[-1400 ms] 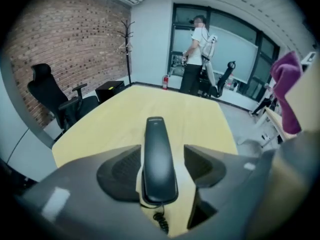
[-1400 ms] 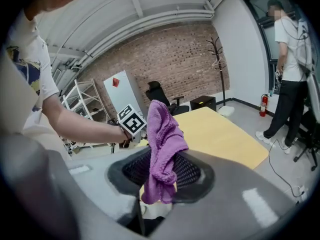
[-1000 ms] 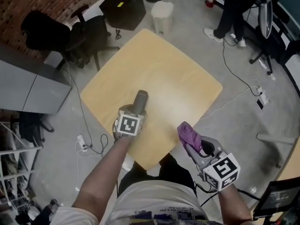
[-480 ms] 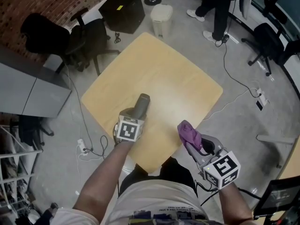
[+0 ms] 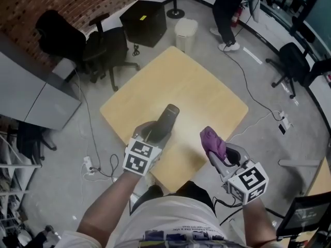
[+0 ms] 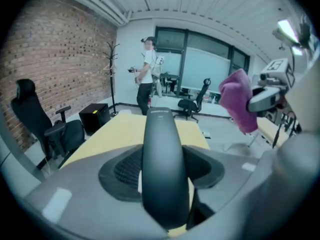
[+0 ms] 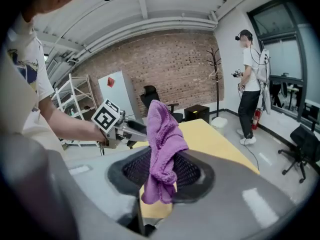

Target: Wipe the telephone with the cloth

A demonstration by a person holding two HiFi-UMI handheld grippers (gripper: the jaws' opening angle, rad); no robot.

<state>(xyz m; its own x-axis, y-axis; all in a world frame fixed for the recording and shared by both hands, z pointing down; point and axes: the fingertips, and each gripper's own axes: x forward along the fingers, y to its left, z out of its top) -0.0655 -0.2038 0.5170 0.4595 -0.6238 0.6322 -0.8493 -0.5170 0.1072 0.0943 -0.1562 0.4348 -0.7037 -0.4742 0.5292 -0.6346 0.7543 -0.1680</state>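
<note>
Left claw [image 5: 155, 134], jaws having just closed tighter, clamps the telephone [image 5: 168, 119] — above the table [image 5: 181, 81]. Right claw [image 5: 216, 156] pinches the purple cloth [image 5: 212, 141].

No legible text (telephone [image 6: 161, 154] print blurred)

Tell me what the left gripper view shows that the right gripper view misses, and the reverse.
Only the left gripper view: the telephone close up, clamped lengthwise in that gripper's own tongs, which have just been closing on it, and the right gripper from outside.
Only the right gripper view: the left gripper with its marker cube, a white shelf rack and a white cabinet.
Both: the purple cloth in the right tongs, the yellow table, the brick wall, the standing person and the coat stand.
</note>
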